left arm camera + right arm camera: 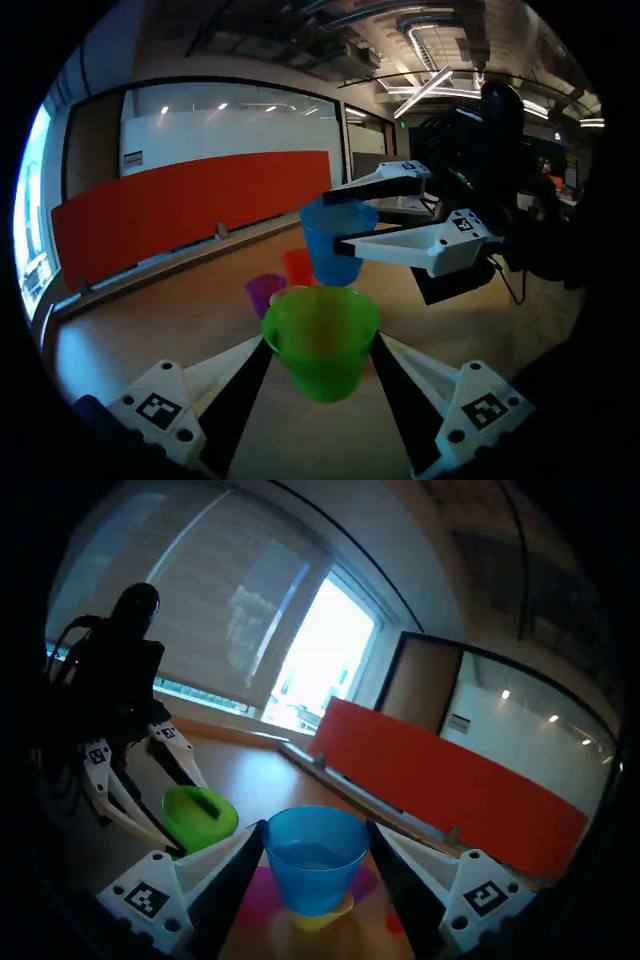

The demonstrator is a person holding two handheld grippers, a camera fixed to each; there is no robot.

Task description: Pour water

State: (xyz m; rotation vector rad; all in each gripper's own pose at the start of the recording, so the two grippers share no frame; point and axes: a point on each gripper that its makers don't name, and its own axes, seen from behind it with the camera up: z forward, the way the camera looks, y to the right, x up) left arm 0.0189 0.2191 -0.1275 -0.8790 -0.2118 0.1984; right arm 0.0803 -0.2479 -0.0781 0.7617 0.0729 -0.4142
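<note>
Nearest, the green cup (322, 340) sits clenched upright in my left gripper (322, 344) to catch the pour, while my right gripper (315, 829) grasps the blue cup (314, 876), seemingly part full of water (309, 856), level and raised just beyond it over the table (200, 320).

Left tool (320, 350) and right tool (316, 836) alike, white fingers (204, 376), black inner pads (240, 394), square black-and-white markers (158, 410), dark screws (186, 434), black cables (514, 282) behind
</note>
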